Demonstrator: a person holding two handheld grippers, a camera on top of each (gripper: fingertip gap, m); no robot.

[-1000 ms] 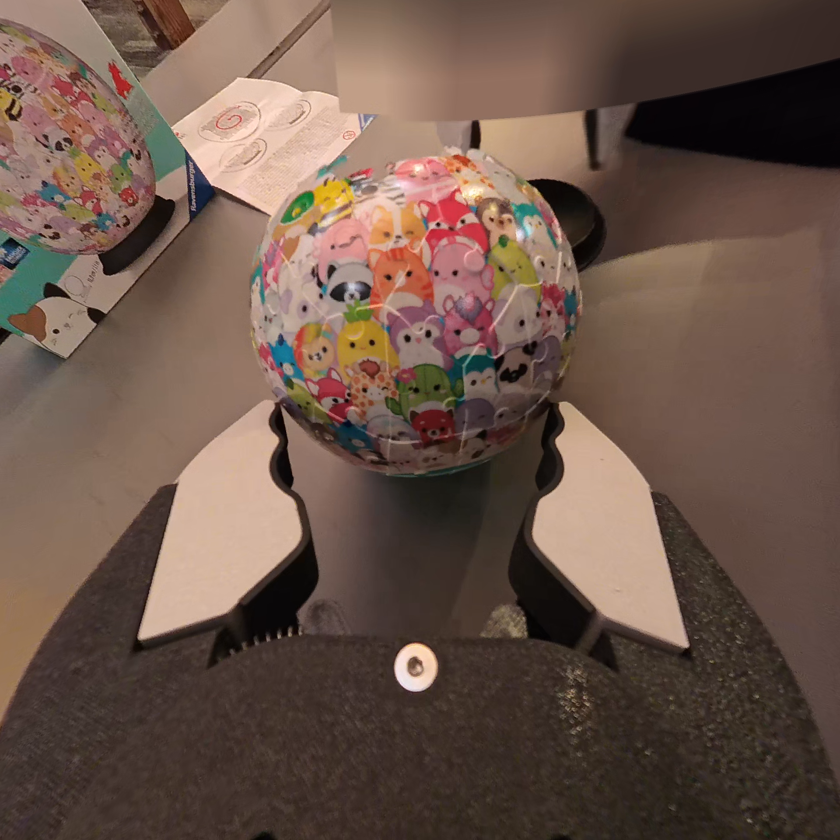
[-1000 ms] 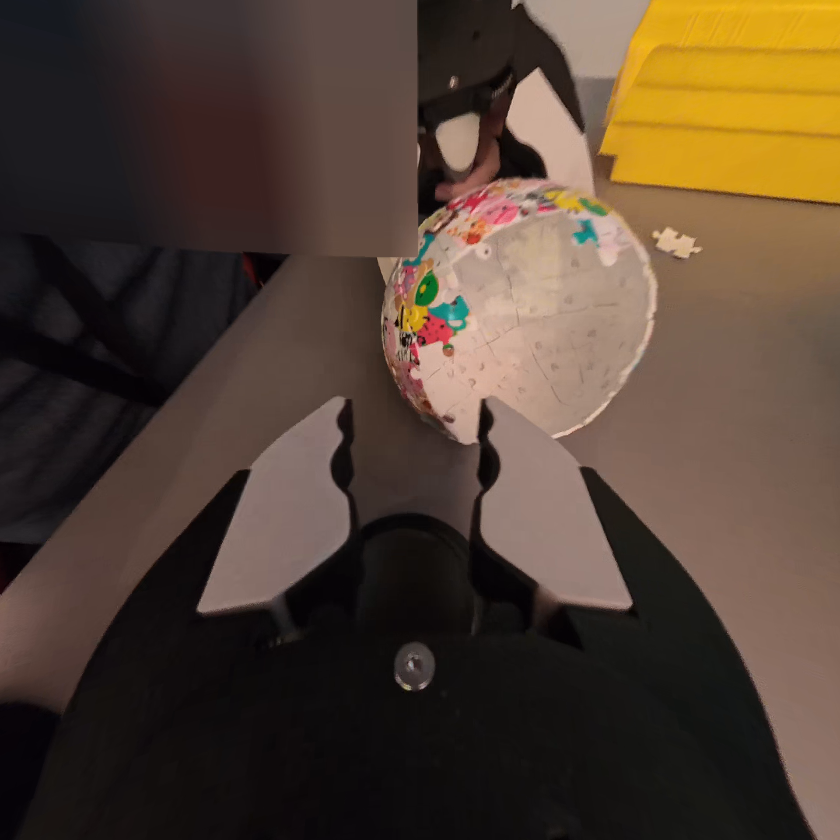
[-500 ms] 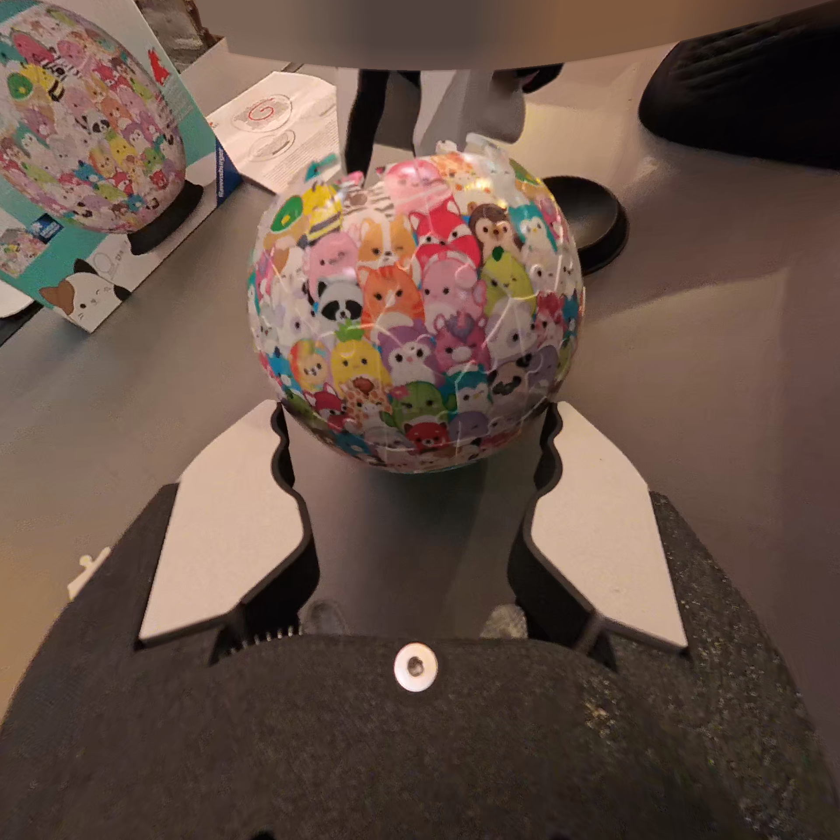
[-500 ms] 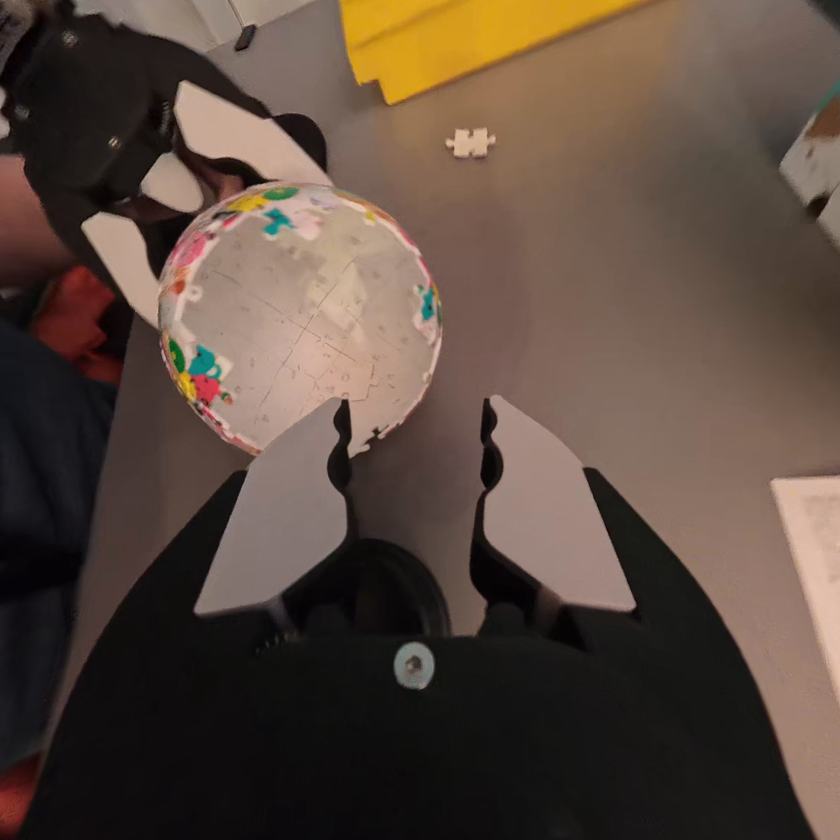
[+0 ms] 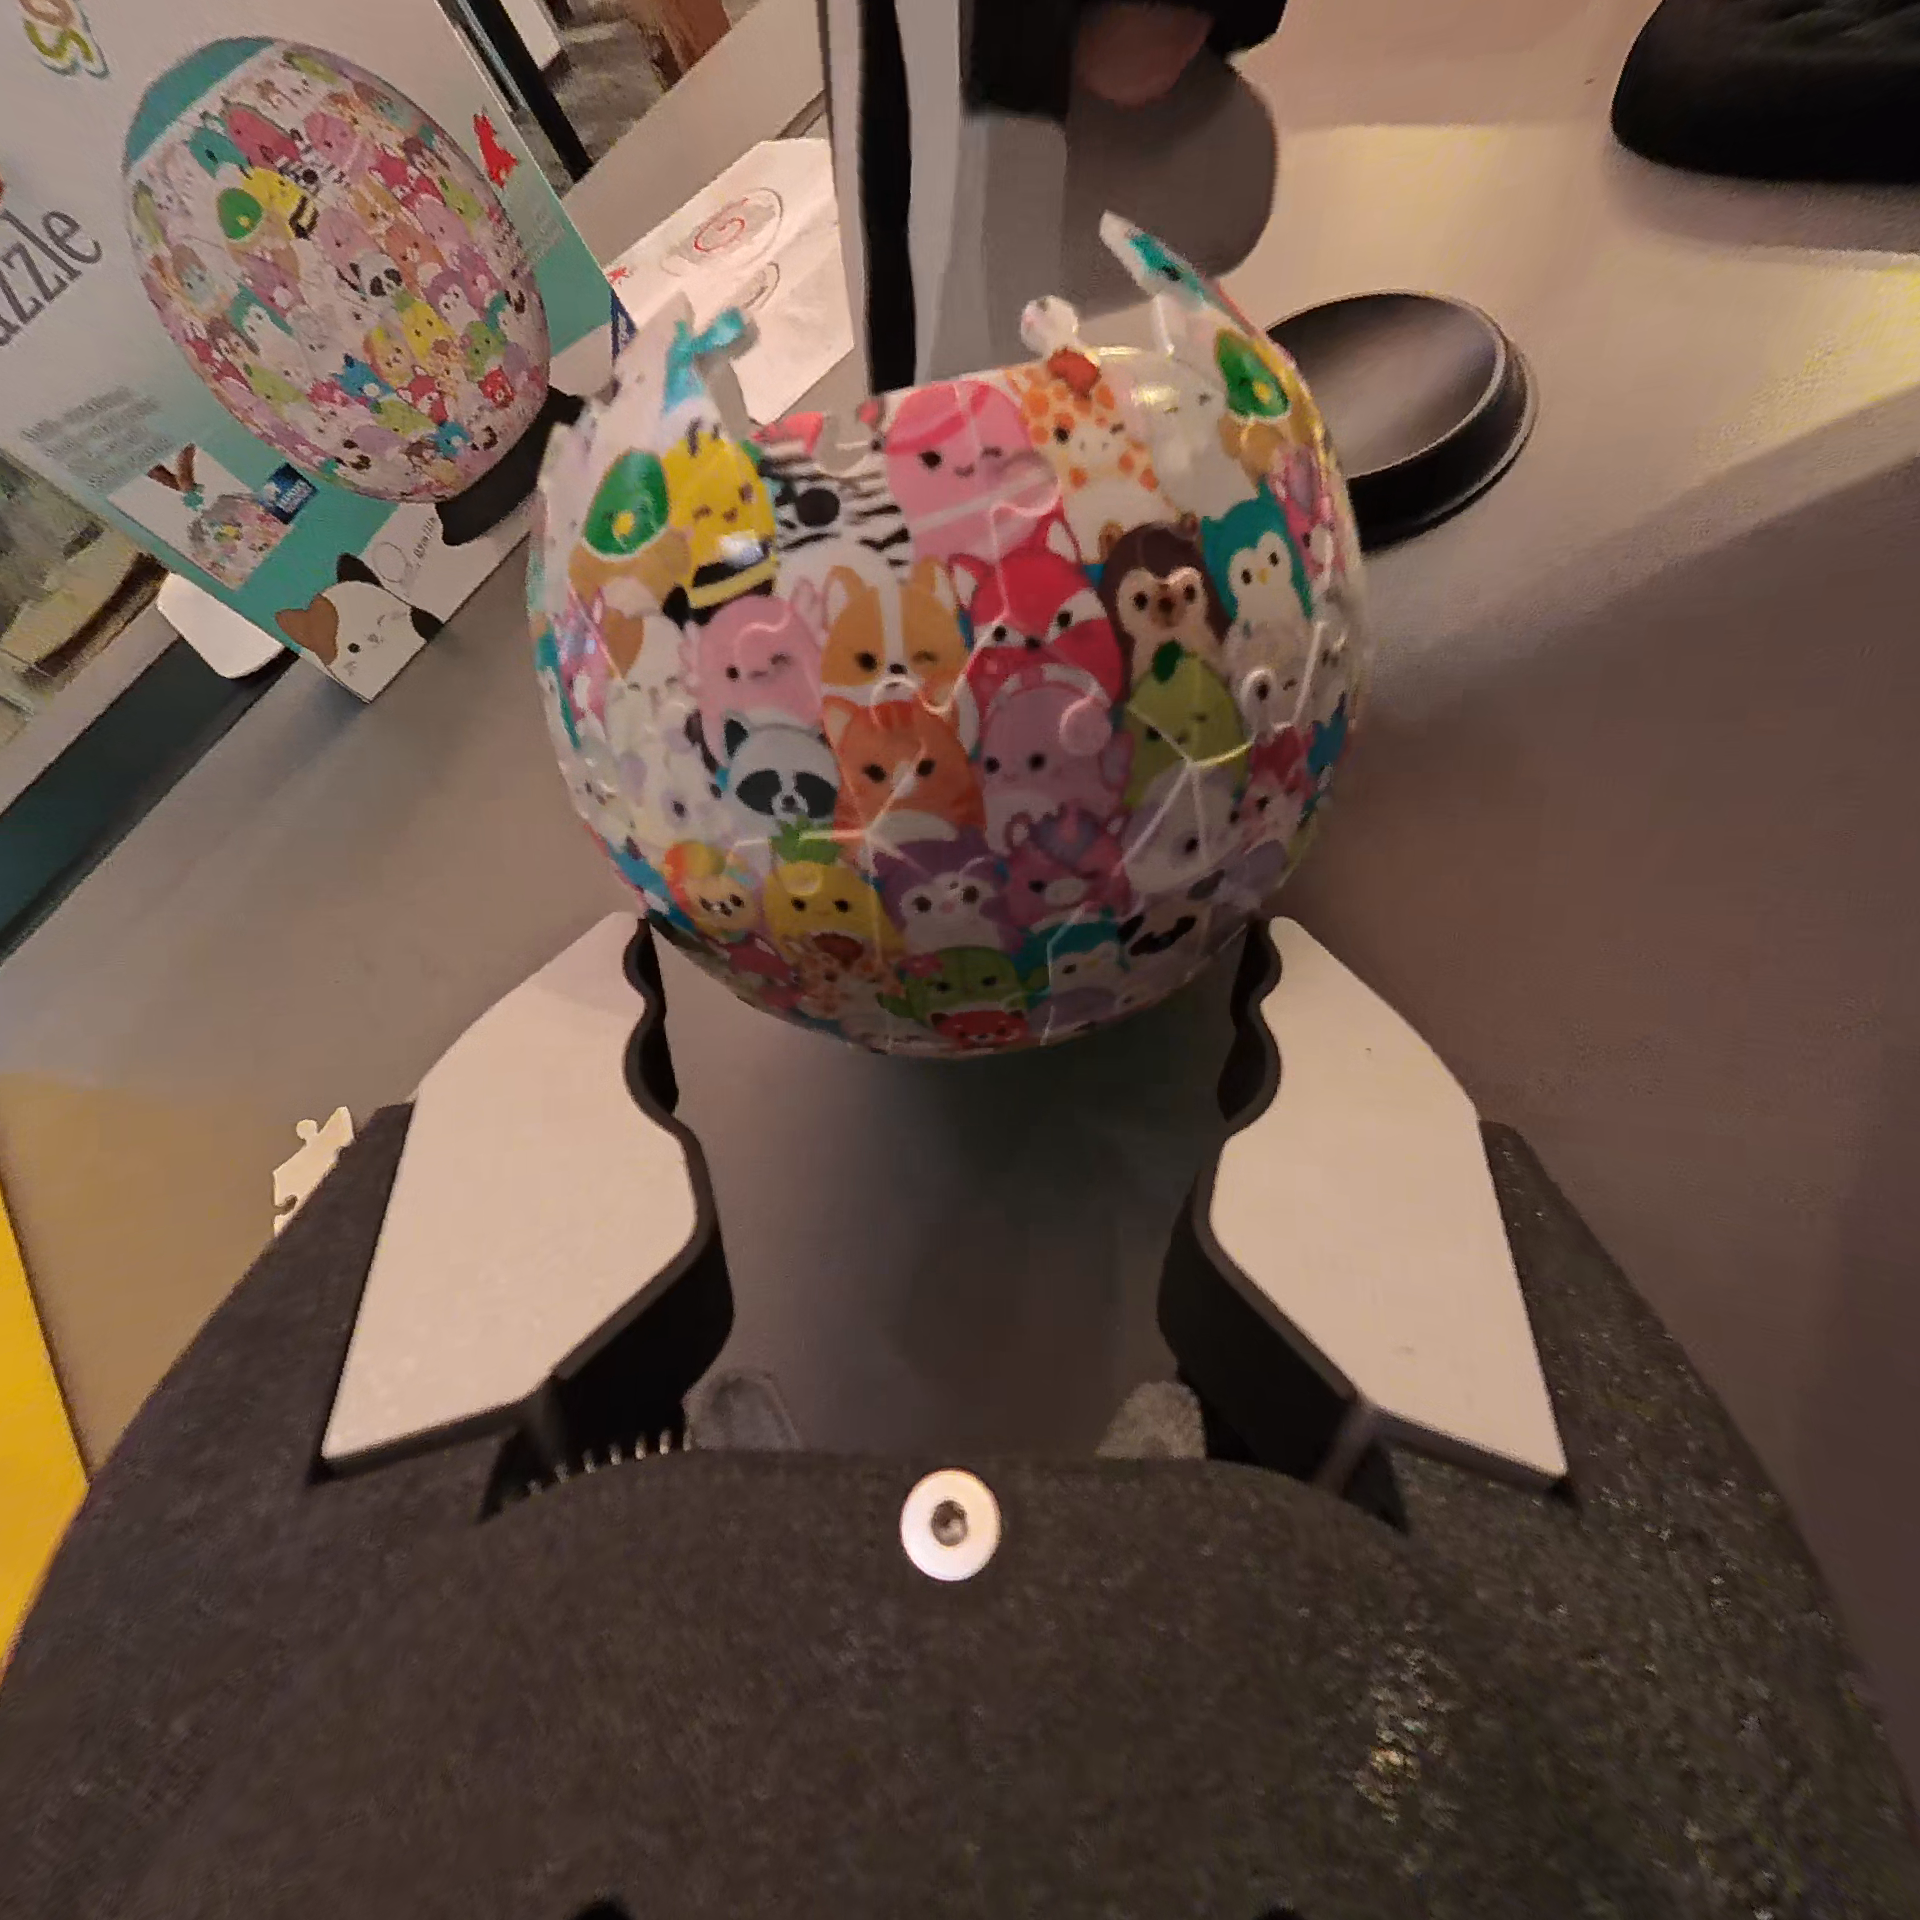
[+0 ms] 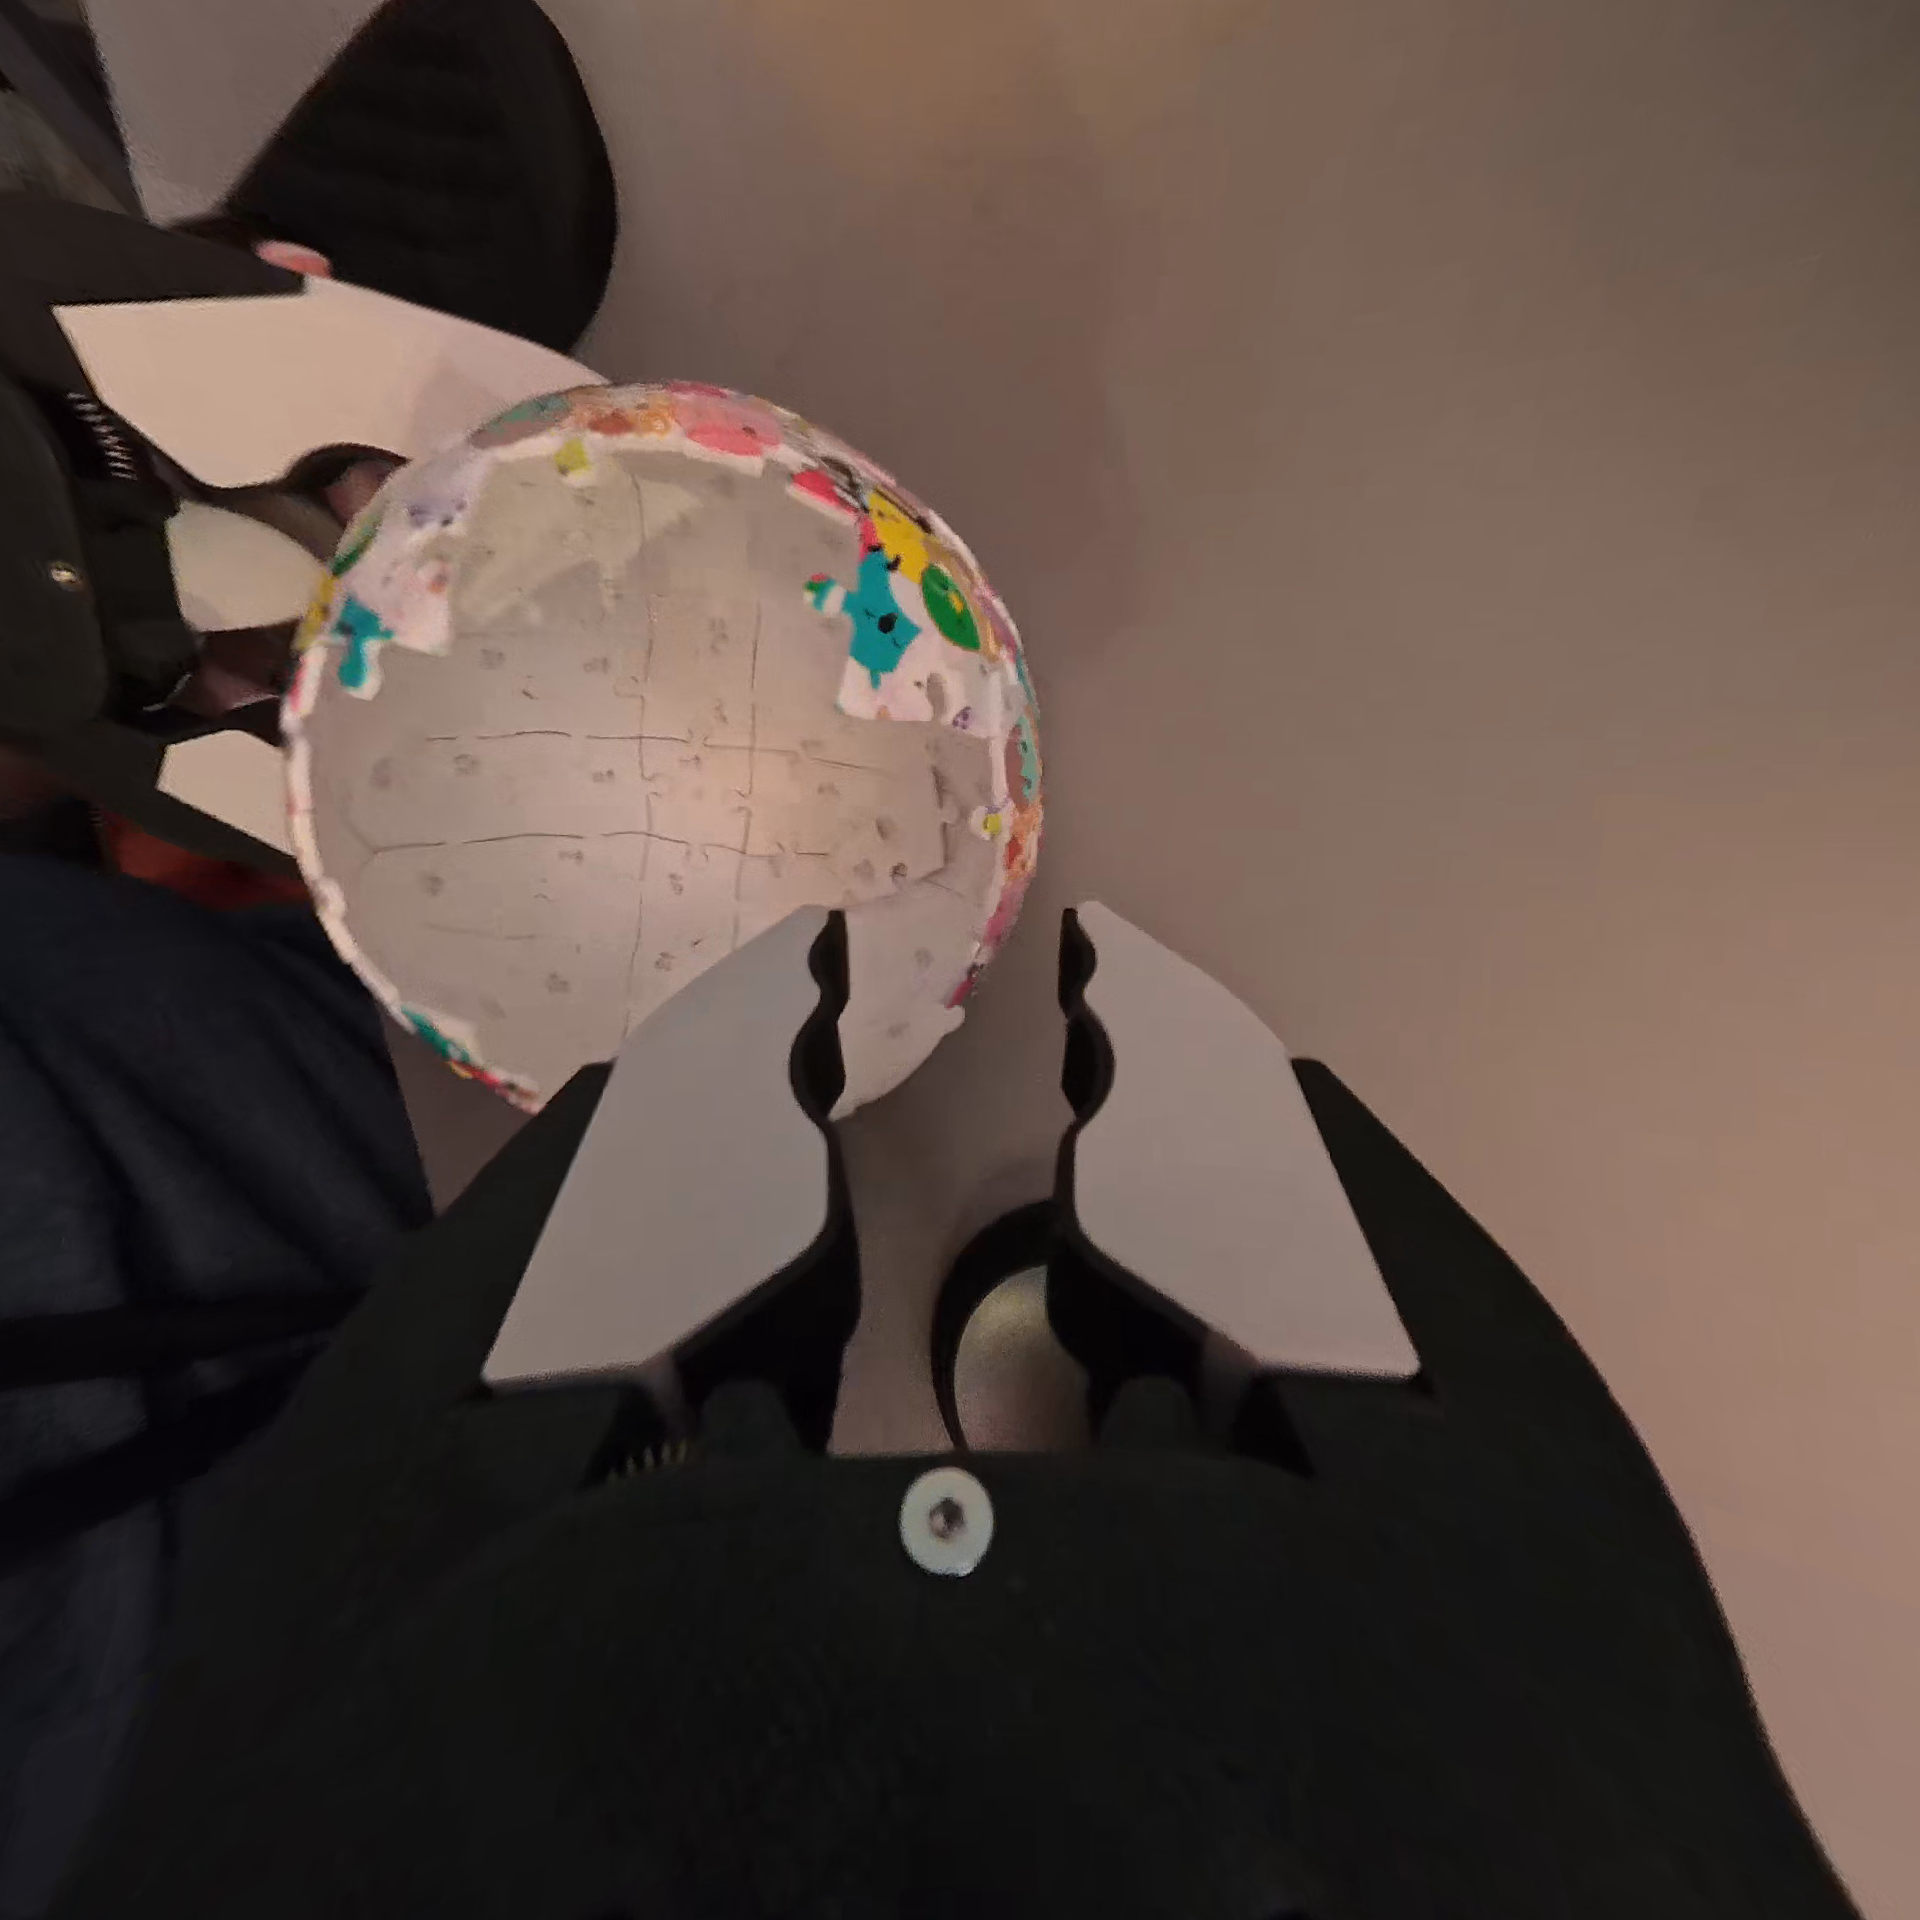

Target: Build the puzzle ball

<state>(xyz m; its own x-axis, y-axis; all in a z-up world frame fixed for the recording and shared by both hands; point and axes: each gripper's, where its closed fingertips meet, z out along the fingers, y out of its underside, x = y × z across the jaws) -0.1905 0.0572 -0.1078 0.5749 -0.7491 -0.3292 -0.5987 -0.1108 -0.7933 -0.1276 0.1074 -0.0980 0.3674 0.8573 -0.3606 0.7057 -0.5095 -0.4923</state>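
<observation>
Between the tips of the left gripper: ball, clasped low on both sides, jaws spread wide around it. Bottom of ball just beyond the fingertips, above a dark shadow on the table; cannot tell whether touching the table.

Round, so no long axis. Unfinished: a hollow shell with one open side. Seen from the left wrist, printed outside toward the camera, ragged rim at the top, opening turned up and away. Seen from the right wrist, opening turned toward that camera, showing the white backs of joined pieces, seams crossing in a grid, with coloured pieces only along the rim.

Right gripper on the open side of the ball, jaws partly parted and holding nothing. Its left finger overlaps the lower rim of the shell in the picture; cannot tell if touching. Low between its fingers, a dark round shape, too blurred to name.

Farther out in the left wrist view: black round stand on the table behind the ball, to the right, apart from it. Box standing at the far left, a picture of the finished ball on its face; contents hidden. White leaflet flat beside the box. One loose pale piece on the table just left of the left gripper's body. Yellow strip at the left edge.
</observation>
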